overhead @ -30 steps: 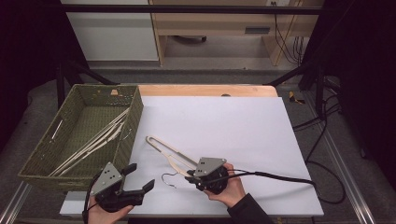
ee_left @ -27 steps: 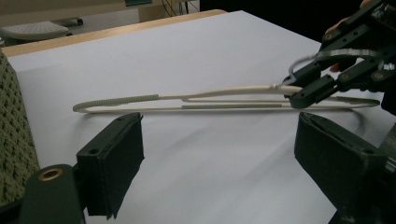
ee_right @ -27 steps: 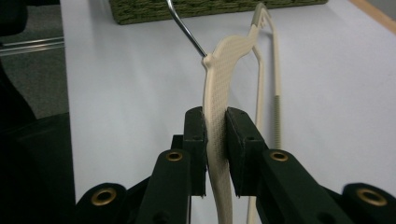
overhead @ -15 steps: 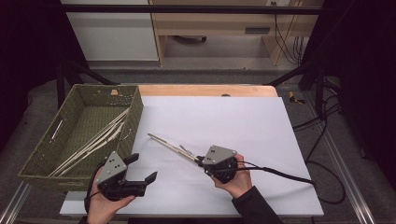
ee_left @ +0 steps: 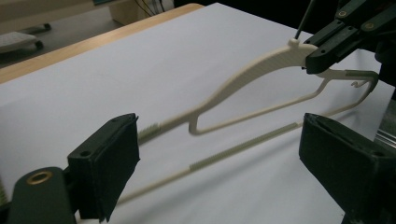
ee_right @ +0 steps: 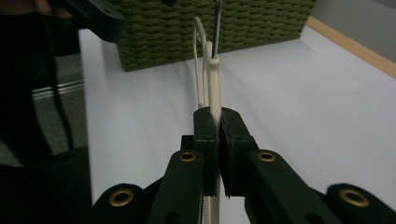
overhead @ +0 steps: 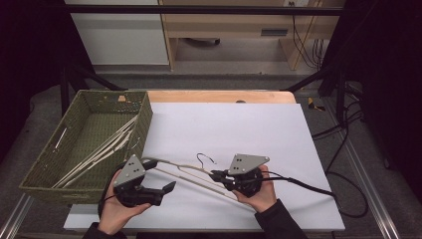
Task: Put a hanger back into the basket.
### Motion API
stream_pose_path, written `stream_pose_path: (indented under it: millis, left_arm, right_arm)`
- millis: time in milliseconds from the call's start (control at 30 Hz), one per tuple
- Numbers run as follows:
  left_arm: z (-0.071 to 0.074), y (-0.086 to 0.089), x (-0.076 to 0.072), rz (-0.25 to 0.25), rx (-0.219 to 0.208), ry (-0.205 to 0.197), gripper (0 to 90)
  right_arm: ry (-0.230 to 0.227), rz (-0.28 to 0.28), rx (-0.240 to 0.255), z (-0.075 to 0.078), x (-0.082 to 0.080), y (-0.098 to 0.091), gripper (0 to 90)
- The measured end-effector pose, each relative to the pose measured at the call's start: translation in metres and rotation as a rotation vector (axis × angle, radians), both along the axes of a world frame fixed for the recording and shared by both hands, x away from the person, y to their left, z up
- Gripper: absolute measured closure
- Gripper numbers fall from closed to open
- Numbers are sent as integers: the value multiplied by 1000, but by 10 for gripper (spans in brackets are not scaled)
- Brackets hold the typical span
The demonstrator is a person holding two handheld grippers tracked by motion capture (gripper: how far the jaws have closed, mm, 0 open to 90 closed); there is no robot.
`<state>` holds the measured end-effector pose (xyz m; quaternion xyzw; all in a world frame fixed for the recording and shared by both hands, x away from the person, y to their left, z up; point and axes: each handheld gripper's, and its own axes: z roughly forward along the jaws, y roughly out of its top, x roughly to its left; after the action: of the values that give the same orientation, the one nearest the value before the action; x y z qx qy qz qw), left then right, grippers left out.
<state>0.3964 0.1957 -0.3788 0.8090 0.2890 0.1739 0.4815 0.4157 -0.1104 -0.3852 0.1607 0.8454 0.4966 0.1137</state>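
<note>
A cream plastic clothes hanger (overhead: pixel 189 174) with a thin metal hook (overhead: pixel 204 157) hangs tilted just above the white board (overhead: pixel 249 124). My right gripper (overhead: pixel 216 175) is shut on its neck beside the hook; the right gripper view shows the hanger (ee_right: pixel 214 79) pinched edge-on between the pads of this gripper (ee_right: pixel 218 126). My left gripper (overhead: pixel 161 190) is open at the hanger's left end. In the left gripper view the hanger (ee_left: pixel 243 77) runs across beyond the wide-apart jaws of that gripper (ee_left: pixel 219 154), untouched by them, with the right gripper (ee_left: pixel 336 42) clamped on its far end.
A green woven basket (overhead: pixel 144 119) stands at the left with several cream hangers (overhead: pixel 99 152) lying in it; it also shows in the right gripper view (ee_right: pixel 210 28). A black cable (overhead: pixel 308 186) trails right. The wooden table edge (overhead: pixel 219 96) runs along the back.
The right gripper has raised the hanger off the board and turned it, hook now upward. The left gripper has moved right and up to the hanger's left end.
</note>
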Motion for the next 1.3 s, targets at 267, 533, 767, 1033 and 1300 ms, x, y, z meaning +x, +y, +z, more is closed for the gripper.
stream_pose_path:
  millis: [267,533,767,1033,1300]
  left_arm:
    - [-8,-33,10,-122,83,29,285]
    - [-17,-37,10,-182,139,67,618]
    - [-16,-36,3,-192,187,53,687]
    - [-9,-43,-12,-251,177,67,829]
    - [-6,-40,-16,-195,139,64,861]
  right_arm:
    - [37,78,-6,-3,-8,3,869]
    - [59,112,-18,-7,-9,6,868]
    - [64,115,-12,-8,-9,8,842]
    - [2,48,-33,-5,-8,3,699]
    - [-48,-11,12,0,-9,-4,458]
